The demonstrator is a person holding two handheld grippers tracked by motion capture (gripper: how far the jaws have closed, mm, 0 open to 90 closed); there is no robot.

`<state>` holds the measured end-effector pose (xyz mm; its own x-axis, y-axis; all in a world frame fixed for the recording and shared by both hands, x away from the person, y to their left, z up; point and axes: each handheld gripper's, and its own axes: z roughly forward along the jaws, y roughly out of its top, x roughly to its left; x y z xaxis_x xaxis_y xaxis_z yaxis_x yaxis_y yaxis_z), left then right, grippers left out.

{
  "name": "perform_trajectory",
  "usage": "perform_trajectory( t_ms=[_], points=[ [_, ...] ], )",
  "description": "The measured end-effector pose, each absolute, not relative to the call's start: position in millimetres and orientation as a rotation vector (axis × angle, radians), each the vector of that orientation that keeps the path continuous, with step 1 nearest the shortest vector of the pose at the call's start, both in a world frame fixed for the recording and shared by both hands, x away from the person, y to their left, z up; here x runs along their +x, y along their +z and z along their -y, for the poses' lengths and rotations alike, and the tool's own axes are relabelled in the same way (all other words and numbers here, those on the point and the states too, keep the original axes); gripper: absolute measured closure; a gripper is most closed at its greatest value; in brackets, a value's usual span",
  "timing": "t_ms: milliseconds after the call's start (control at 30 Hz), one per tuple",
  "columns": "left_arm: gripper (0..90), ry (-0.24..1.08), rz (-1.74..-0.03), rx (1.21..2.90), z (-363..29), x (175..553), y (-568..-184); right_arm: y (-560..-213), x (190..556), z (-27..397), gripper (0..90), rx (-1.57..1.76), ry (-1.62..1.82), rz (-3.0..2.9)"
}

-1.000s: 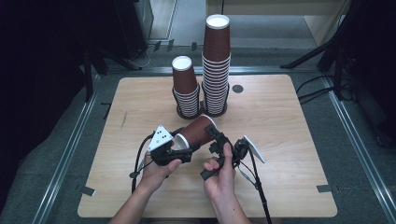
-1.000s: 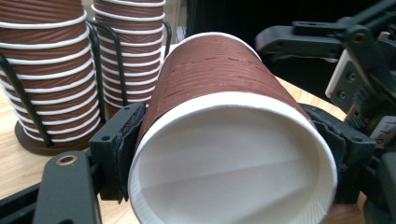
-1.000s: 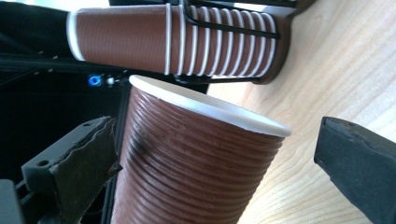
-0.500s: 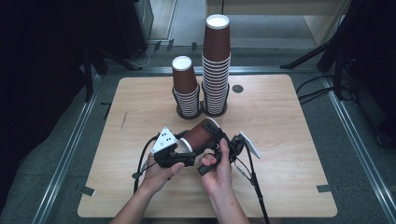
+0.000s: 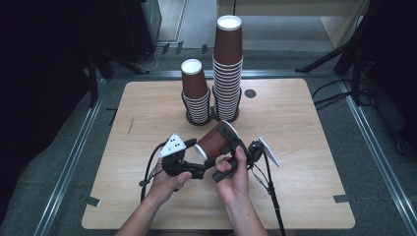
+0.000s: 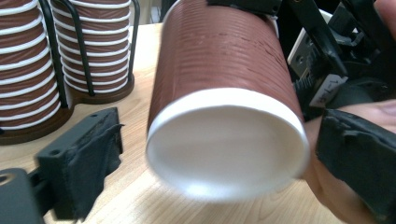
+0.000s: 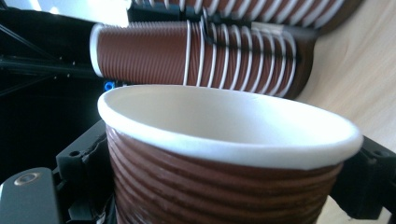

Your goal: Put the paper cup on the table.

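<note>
The right gripper (image 5: pixel 227 132), jaws just closing, clamps a brown cup (image 5: pixel 215 140) above the counter (image 5: pixel 305 162), the left gripper (image 5: pixel 197 158) spread wide beside it, two cup stacks (image 5: pixel 227 73) behind.

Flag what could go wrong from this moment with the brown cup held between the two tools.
1. The jaws of the left tool have just been opening and stand clear of the paper cup. The right tool, its jaws just closing near the rim, carries the cup alone, so it may slip.
2. That squeeze could dent the thin wall.
3. The cup stacks stand close behind; a swing might topple them.
</note>
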<state>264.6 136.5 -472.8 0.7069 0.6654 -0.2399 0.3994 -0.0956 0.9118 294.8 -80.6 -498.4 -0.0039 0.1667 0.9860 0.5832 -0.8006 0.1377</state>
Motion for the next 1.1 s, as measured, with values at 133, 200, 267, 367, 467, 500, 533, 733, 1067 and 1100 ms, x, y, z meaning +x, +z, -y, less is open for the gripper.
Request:
perform_trajectory(
  t_ms=[133, 200, 267, 367, 467, 500, 533, 733, 1067, 1100],
  points=[
    [0.0, 0.271, -0.869, 1.704, -141.4, 265.6, -471.7, -495.5, 299.4, 92.6, 10.7, -2.003, -1.930, 0.818],
    [0.0, 0.269, -0.873, 1.700, -143.5, 266.4, -471.6, -494.2, 300.9, 98.2, 10.8, -2.023, -1.959, 0.847],
    [0.0, 0.272, -0.882, 1.698, -145.5, 267.2, -471.6, -493.5, 302.5, 102.6, 10.9, -2.032, -1.999, 0.868],
    [0.0, 0.274, -0.892, 1.693, -147.5, 267.7, -471.8, -492.3, 303.5, 105.6, 11.1, -2.029, -2.075, 0.919],
    [0.0, 0.281, -0.901, 1.695, -150.8, 267.7, -471.8, -491.1, 304.0, 107.4, 11.4, -2.006, -2.177, 1.005],
    [0.0, 0.283, -0.904, 1.694, -152.1, 267.7, -471.9, -490.7, 304.0, 107.7, 11.4, -2.007, -2.206, 1.025],
    [0.0, 0.284, -0.909, 1.691, -153.5, 267.7, -471.9, -490.0, 304.2, 107.9, 11.5, -2.004, -2.252, 1.050],
    [0.0, 0.298, -0.938, 1.681, -164.0, 268.7, -472.6, -487.1, 306.7, 111.1, 11.5, -2.051, -2.384, 1.298],
    [0.0, 0.317, -1.027, 1.654, -181.3, 270.1, -479.8, -487.8, 311.9, 112.6, 11.4, -2.095, -2.541, 1.814],
    [0.0, 0.320, -1.037, 1.651, -184.1, 270.3, -480.9, -487.9, 313.0, 113.0, 11.3, -2.091, -2.537, 1.864]
  ],
)
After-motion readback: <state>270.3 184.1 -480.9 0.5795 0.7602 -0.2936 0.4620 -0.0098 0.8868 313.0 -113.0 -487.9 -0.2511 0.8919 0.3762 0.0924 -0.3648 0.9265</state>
